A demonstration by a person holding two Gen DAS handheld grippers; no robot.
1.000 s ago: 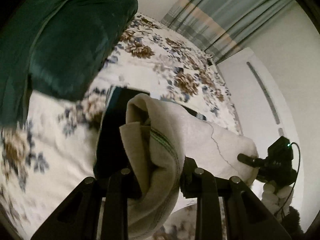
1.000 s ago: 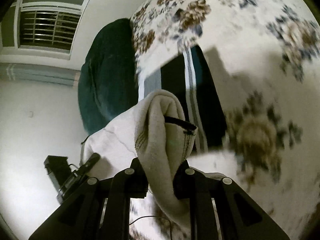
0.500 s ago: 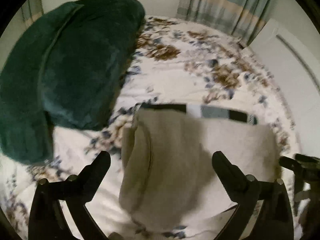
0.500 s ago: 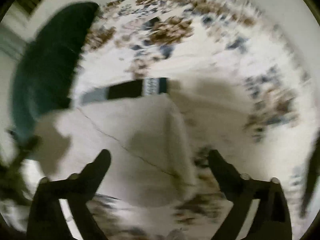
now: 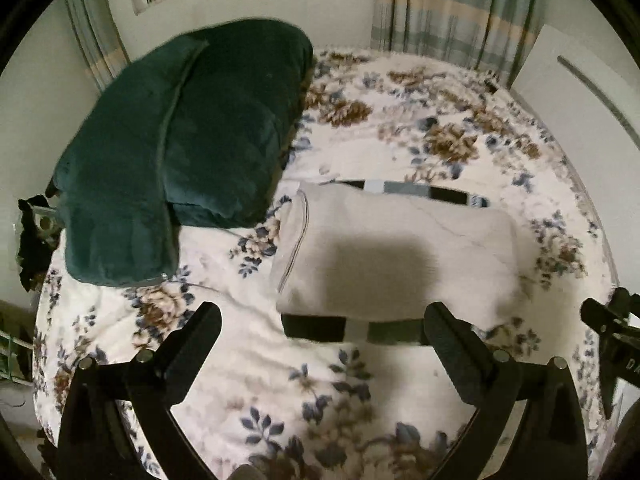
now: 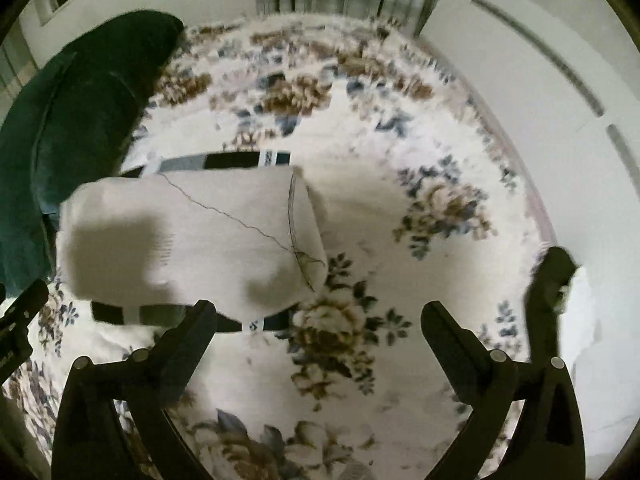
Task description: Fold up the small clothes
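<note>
A beige folded garment lies flat on the floral bed cover, on top of a dark striped garment whose edges show at its near and far sides. It also shows in the right wrist view, over the striped garment. My left gripper is open and empty, raised above the near edge of the pile. My right gripper is open and empty, above the bed to the right of the pile.
A dark green folded blanket lies at the bed's left. The floral bed cover spreads all around. Curtains hang behind, and a white wardrobe stands at the right. The other gripper shows at the right edge.
Both grippers have let go of the beige garment and opened. It dropped folded onto the striped garment, and both grippers pulled back and up.
</note>
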